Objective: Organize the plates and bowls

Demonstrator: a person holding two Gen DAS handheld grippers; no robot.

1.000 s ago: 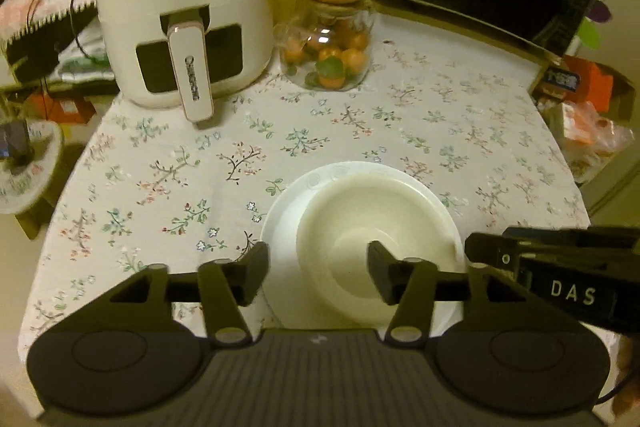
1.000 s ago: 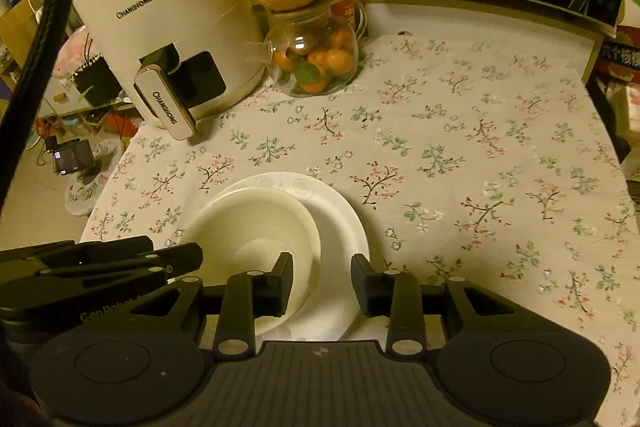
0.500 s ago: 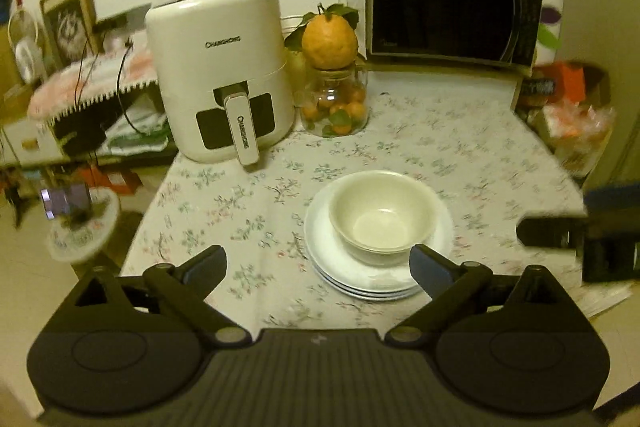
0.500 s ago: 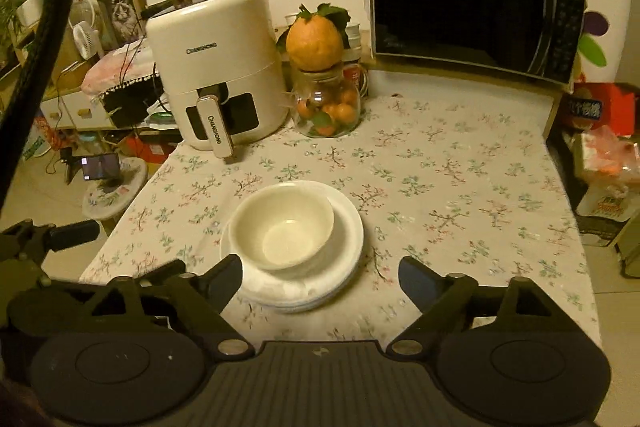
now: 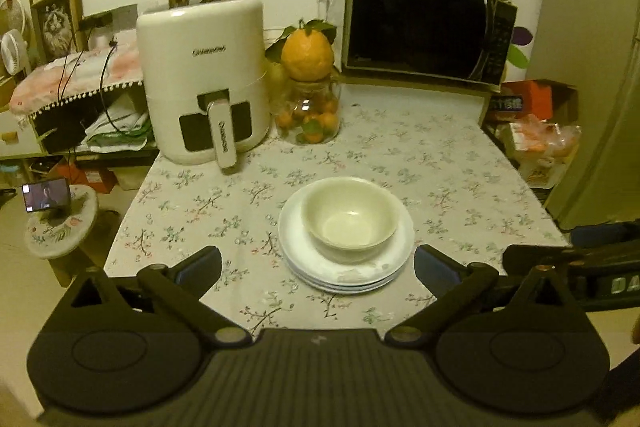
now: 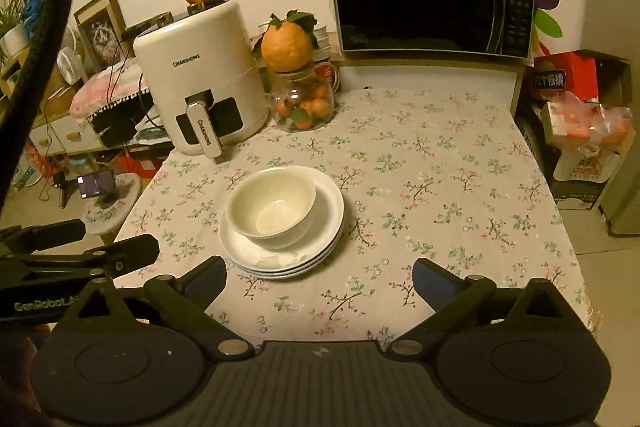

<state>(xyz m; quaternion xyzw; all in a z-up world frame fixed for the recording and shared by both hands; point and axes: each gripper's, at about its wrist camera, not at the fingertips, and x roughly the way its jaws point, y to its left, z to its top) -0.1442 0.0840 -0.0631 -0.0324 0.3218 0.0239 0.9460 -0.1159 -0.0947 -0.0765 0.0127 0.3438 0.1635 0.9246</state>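
Note:
A cream bowl (image 5: 349,214) sits upright on a stack of white plates (image 5: 344,277) on the floral tablecloth; both show in the right wrist view too, bowl (image 6: 272,207) on plates (image 6: 288,261). My left gripper (image 5: 318,267) is open and empty, held back from the stack near the table's front edge. My right gripper (image 6: 320,277) is open and empty, also back from the stack, which lies ahead to its left. Each gripper shows at the other view's edge.
A white air fryer (image 5: 204,79) stands at the back left with an orange on top. A glass jar of small oranges (image 5: 308,115) is beside it. A black microwave (image 5: 424,27) stands at the back right. Boxes and bags (image 6: 580,131) crowd the table's right side.
Both grippers have pulled back and up from the bowl and plates and opened wide. The bowl stays on the plate stack.

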